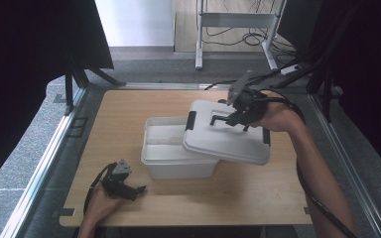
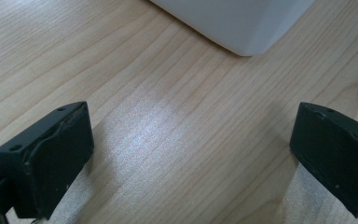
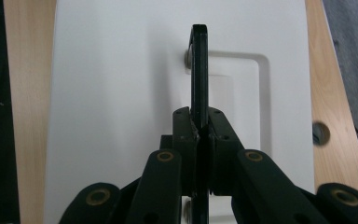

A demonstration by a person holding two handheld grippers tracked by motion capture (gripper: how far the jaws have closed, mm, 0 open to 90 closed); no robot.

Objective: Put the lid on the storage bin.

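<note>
Now right gripper (image 1: 232, 118) clamped on lid handle (image 3: 199, 70), lid (image 1: 225, 141) above box (image 1: 171, 161).

No readable text, labels, brands, numbers or signs anywhere in these views. White lid (image 1: 226, 139), its black handle (image 3: 199, 70), the white box (image 1: 171, 153) and the wooden table (image 1: 129, 114) all show plain, unmarked surfaces. Black jaw faces in both gripper views carry no print either.
</note>
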